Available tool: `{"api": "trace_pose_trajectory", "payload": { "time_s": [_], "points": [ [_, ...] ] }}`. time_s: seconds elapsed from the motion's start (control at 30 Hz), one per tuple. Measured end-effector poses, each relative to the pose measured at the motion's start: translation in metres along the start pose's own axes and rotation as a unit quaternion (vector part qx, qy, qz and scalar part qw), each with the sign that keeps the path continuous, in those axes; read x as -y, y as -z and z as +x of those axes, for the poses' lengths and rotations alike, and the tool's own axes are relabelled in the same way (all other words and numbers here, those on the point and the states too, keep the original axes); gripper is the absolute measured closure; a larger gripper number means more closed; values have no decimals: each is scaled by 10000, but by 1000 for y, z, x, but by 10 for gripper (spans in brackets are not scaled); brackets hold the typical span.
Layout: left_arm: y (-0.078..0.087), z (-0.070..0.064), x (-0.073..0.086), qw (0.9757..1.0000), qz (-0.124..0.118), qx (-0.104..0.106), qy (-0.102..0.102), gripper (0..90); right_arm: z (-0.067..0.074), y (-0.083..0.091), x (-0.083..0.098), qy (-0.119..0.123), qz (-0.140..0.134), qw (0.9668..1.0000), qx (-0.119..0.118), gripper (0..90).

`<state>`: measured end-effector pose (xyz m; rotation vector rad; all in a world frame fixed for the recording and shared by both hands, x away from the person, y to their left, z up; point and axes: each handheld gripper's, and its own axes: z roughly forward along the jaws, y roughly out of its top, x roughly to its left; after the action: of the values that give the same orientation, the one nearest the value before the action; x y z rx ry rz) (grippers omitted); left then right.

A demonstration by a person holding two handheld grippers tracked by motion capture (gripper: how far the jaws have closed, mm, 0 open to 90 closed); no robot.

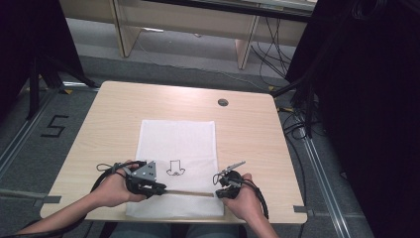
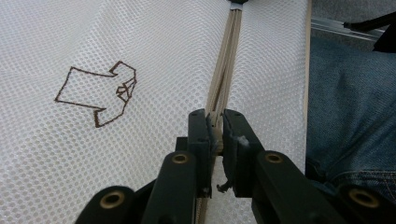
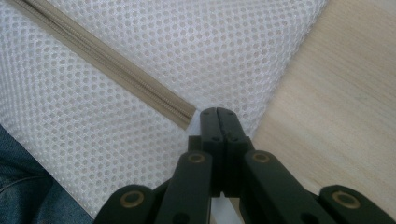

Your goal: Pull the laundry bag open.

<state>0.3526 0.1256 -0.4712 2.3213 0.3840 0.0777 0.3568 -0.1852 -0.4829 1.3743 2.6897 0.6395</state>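
Even, diffuse overhead light is cast on the table (image 1: 247,124), with only faint shadows; the surroundings to both sides are left nearly black. The high view is rendered soft and low in detail. In both gripper views the white mesh (image 3: 196,51) is sharply resolved.

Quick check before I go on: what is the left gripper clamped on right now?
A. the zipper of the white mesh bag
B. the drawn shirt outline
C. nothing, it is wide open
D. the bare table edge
A: in the left gripper view the left gripper has its jaws closed on the tan zipper of the mesh bag.
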Motion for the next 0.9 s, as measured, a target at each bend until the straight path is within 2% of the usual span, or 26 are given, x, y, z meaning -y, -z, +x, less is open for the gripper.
{"api": "trace_pose_trajectory", "payload": {
  "time_s": [0.03,0.13,0.2,0.3,0.9],
  "points": [
    [0,1,1,10000,17,-18,-78,815,0,0,0,0,0,10000,0,900],
    [1,0,1,10000,-3,-8,-22,814,0,0,0,2,-7,10000,2,900],
    [1,1,0,10000,29,-14,-83,814,0,0,0,2,-2,10000,0,900],
    [1,1,0,10000,-16,15,1,814,0,0,0,-4,1,10000,-7,900],
    [4,3,5,10000,-9,-8,17,815,0,0,1,-51,-11,10000,-14,900]
  ]
}}
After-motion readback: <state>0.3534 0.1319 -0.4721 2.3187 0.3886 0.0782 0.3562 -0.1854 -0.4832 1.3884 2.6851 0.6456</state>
